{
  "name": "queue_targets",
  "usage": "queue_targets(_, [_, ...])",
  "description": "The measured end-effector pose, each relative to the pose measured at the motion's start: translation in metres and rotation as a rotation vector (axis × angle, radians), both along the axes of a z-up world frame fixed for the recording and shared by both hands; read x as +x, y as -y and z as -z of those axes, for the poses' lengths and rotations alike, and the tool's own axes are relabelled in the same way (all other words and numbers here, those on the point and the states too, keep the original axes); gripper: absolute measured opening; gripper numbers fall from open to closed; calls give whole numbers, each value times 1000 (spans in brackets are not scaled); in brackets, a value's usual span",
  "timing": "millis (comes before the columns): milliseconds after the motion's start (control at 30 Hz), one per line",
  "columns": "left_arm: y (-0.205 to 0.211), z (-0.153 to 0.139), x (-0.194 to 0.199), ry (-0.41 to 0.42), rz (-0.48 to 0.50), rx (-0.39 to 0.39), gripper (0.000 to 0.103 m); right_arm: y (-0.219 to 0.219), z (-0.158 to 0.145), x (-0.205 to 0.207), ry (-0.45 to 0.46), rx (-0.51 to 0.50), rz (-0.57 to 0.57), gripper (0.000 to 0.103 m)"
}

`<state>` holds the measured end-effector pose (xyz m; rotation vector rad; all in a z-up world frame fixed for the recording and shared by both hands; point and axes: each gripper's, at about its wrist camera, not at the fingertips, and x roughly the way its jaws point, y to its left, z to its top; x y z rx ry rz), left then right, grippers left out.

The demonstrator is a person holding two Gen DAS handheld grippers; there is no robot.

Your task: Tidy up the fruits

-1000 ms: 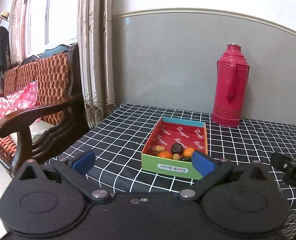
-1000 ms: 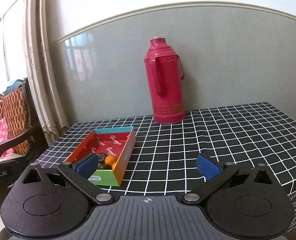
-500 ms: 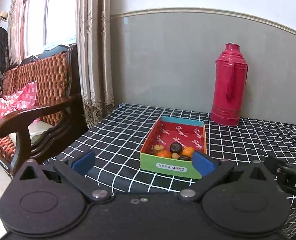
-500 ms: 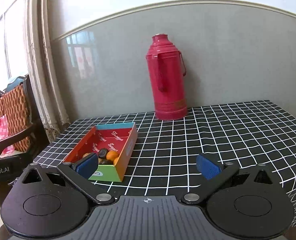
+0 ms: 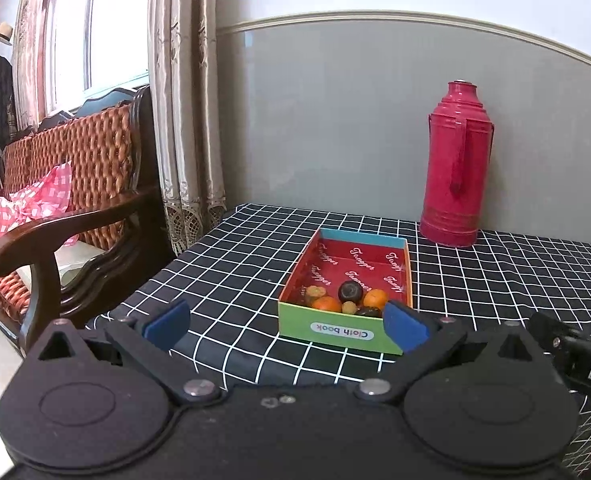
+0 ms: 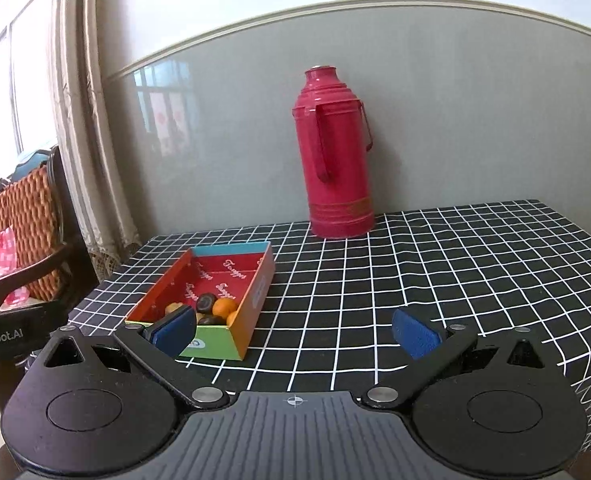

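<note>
A shallow cardboard box [image 5: 345, 330] holding a small heap of fruit sits on a table draped in a black cloth with a white grid [image 5: 247, 264], seen from 2 hand-held grippers poised at the table's near edge. The left gripper [image 5: 285, 322] is released, its 2 blue pads spread wide with nothing between them; the box lies just ahead of it and slightly toward its right finger, whose pad overlaps the box's near right corner in that view. The right gripper [image 6: 295, 330] is likewise released and empty, with the box ahead and off toward its left finger, whose pad covers part of the box's near end. Inside the red-lined box, all the fruit is gathered at the end nearest the grippers: 2 orange fruits [image 5: 326, 304], a dark round fruit [image 5: 350, 291] between and just behind them, a second dark fruit [image 5: 369, 312] against the near wall, and a few small yellowish pieces [image 5: 315, 291]; the far half of the box is bare. A tall red thermos flask [image 6: 335, 152] stands upright against the grey wall, well beyond the box and to its right. Off the left gripper's left side are a wooden bench with woven orange cushions [image 5: 75, 168] and pale curtains [image 5: 185, 100].
</note>
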<state>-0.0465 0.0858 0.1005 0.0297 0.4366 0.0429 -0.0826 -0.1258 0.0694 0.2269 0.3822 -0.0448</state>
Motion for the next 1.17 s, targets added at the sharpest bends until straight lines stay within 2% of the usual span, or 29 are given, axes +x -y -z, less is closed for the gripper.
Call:
queue_targets(800, [1,1,2,-3,6,10,97,-5,2,1,-4,-21,-23,103])
queue_targets(1033, [3,4,4,14,52,11,97,-8,4,3,-12,-33,-29,103])
queue_targets(1167, [5,6,11,4,48,8,96,-10,5,8,-17,-36,-37,103])
